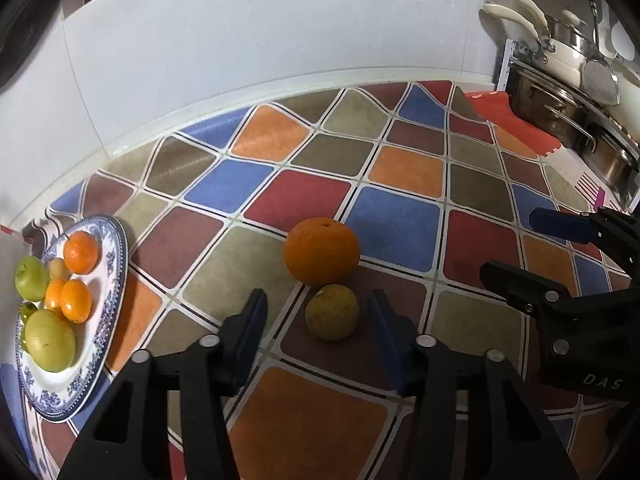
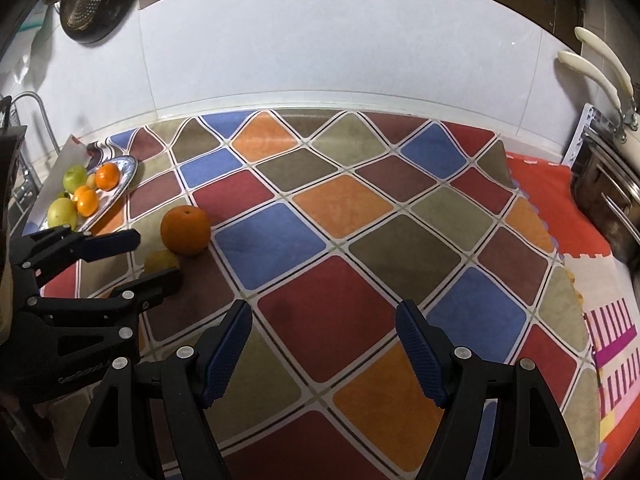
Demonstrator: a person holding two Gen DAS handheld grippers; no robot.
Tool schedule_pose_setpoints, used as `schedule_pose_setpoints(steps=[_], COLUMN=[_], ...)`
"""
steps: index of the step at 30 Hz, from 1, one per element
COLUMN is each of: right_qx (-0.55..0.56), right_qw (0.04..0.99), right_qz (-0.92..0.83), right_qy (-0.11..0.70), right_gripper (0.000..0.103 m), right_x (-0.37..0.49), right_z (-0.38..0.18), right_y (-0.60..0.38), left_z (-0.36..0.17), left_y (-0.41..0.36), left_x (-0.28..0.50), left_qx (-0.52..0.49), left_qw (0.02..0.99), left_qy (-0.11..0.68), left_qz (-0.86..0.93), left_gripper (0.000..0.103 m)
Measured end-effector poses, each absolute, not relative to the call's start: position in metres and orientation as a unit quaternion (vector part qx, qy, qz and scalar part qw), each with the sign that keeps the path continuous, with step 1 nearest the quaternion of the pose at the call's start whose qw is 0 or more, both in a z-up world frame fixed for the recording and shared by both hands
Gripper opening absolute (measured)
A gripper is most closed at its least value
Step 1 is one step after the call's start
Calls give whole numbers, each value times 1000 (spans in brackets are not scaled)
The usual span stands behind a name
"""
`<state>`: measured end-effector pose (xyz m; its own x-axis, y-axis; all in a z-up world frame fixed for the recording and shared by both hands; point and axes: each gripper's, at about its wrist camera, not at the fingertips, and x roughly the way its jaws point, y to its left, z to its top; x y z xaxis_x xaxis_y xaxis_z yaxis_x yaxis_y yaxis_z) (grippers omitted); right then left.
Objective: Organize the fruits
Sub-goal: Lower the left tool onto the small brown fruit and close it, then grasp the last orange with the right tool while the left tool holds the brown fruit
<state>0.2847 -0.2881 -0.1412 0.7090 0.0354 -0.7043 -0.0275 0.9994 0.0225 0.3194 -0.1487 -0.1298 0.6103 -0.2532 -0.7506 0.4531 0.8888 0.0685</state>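
Item: yellowish citrus [image 1: 332, 312], lower centre of the left wrist view, lying on the chequered mat [image 1: 400, 216] and touching the larger orange [image 1: 321, 250] behind it. Left gripper [image 1: 318, 320]: jaws wide, holding nothing, straddling the citrus without contact. Right gripper [image 2: 324, 344]: jaws wide, empty, over bare mat at lower centre of its view. Destination, judged: blue-patterned plate [image 1: 116, 264], left edge, already carrying fruit. Advice: you should centre the pads on the citrus's widest part, close gently, and lift straight so the orange stays put.
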Motion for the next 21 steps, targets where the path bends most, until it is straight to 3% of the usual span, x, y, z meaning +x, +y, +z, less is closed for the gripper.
schedule_pose_setpoints(steps=[5,21], right_qx=[3,-18], right_qw=[924,927], right_qz=[22,82], right_qy=[381,366], right_gripper=[75,75], right_x=[289,307], right_z=[-142,-131], right_y=[-285,-248], left_z=[-132,-117], left_y=[-146,-96], left_x=[320,312], left_qx=[116,93], left_qw=[881,904], left_qy=[405,389], left_qz=[-216,-150], left_gripper=[28,28])
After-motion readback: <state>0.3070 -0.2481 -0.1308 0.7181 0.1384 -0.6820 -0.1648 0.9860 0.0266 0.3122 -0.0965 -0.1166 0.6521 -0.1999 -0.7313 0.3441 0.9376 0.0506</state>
